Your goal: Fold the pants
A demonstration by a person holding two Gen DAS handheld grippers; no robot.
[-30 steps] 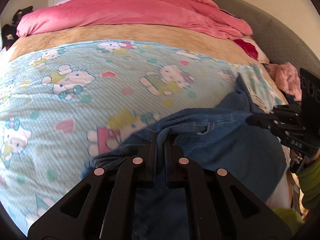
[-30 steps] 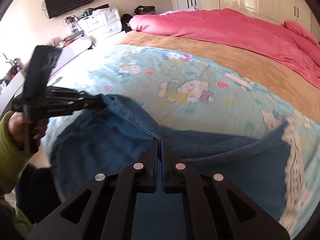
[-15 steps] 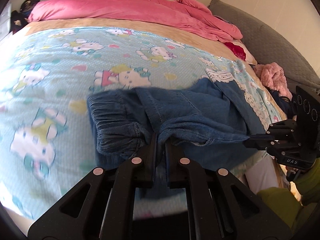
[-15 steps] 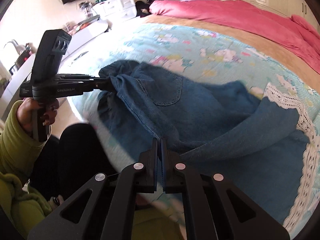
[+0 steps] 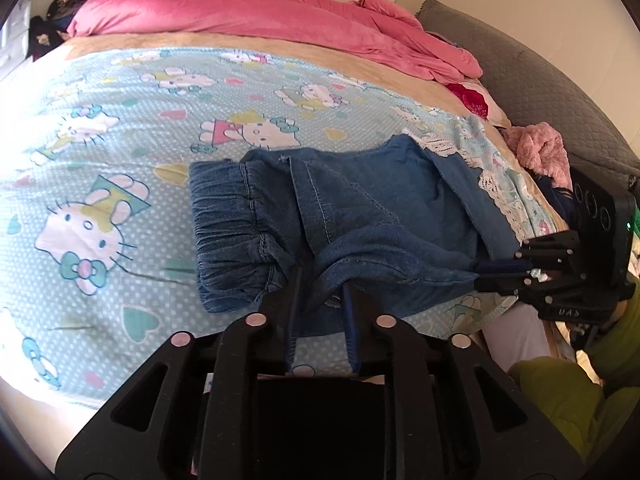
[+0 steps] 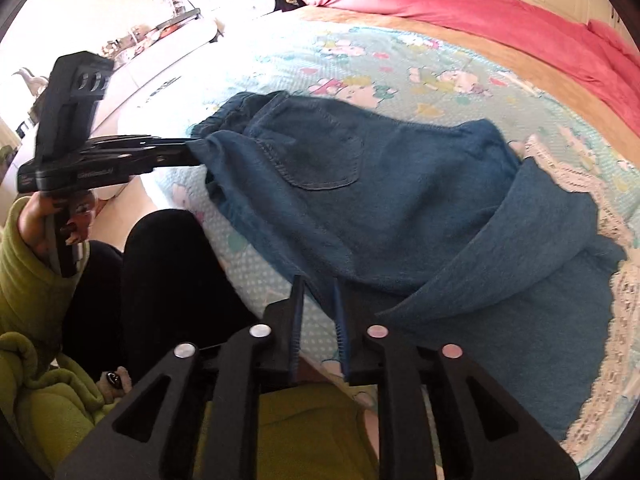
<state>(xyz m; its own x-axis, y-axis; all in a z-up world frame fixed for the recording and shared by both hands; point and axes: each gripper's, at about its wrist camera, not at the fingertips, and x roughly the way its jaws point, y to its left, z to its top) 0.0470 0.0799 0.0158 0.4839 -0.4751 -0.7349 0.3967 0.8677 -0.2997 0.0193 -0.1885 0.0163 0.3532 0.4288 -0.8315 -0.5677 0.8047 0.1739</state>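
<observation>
Blue denim pants (image 5: 360, 208) lie folded on the cat-print sheet (image 5: 100, 140), elastic waistband to the left, near the bed's front edge. My left gripper (image 5: 322, 284) is at the fold's near edge by the waistband; its jaws are opening and a ridge of denim still sits loosely between them. In the right wrist view the pants (image 6: 400, 200) show a back pocket. My right gripper (image 6: 318, 292) is at the near hem, jaws opening, with the denim edge between them and not pinched. Each view shows the other one: right gripper (image 5: 486, 276), left gripper (image 6: 192, 150).
A pink duvet (image 5: 260, 12) is heaped at the far end of the bed. A grey padded headboard (image 5: 520, 80) and a pink fluffy garment (image 5: 540, 148) lie to the right. The person's green sleeve (image 6: 24, 280) and dark legs (image 6: 160, 280) stand at the bed edge. White lace trim (image 6: 624, 320) borders the sheet.
Both grippers drew the denim back toward the near bed edge and laid it flat in a fold. Their jaws, pinched shut on the fabric before, now stand apart.
</observation>
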